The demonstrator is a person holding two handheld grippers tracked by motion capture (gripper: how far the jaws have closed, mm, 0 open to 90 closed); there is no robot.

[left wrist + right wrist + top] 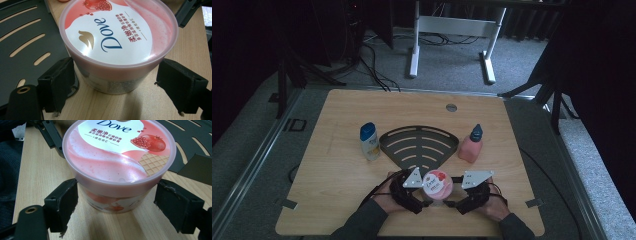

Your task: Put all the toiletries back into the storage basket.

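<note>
One round pink plastic tub (438,185) stands upright on the wooden table (337,175), low in the middle of the high view, its flat lid printed with a pomegranate, a waffle pattern and a blue brand name. Two black grippers flank it. The left gripper (113,85) has its jaws spread to either side of the tub's lower wall; a gap shows at the right pad, while the left pad sits just beside the wall, and contact cannot be told. The right gripper (116,203) likewise stands spread around the tub, its pads close to the wall without clearly pressing. Just above the tub lies one dark, fan-shaped metal rack (419,142) with curved slots. Left of the rack stands one pale bottle (369,141) with a blue cap; right of it, one pink bottle (471,145) with a dark pump top.
</note>
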